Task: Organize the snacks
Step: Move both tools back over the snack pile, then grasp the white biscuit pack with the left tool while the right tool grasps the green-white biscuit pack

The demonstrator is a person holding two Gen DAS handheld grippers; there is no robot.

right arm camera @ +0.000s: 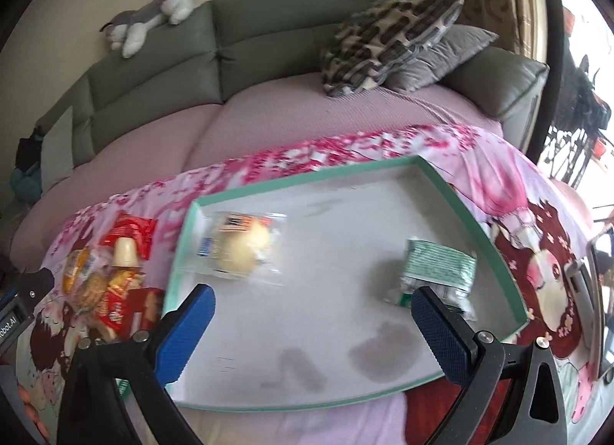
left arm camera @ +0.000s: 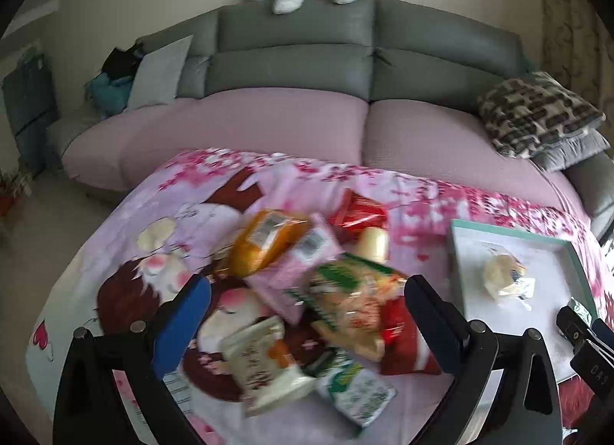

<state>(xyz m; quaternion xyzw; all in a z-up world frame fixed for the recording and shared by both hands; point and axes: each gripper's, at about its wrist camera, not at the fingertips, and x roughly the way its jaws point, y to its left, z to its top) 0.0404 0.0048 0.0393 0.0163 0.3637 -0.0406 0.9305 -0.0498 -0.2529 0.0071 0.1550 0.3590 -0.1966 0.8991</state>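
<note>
Hovering over the snack pile (left arm camera: 307, 291) mid-table, the left gripper (left arm camera: 307, 303) gapes empty (right gripper (right arm camera: 312, 310) too, above the tray (right arm camera: 495, 238)); it should straddle one packet, avoiding neighbours.

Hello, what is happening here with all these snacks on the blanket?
A person holding a gripper in each hand is sorting snacks into a shallow box with a green rim. Two are already inside: a wrapped bun and a green packet. The rest lie in a pile on the pink blanket in front of the sofa. The left gripper is open above the pile, holding nothing. The right gripper is open over the box, also empty.
</note>
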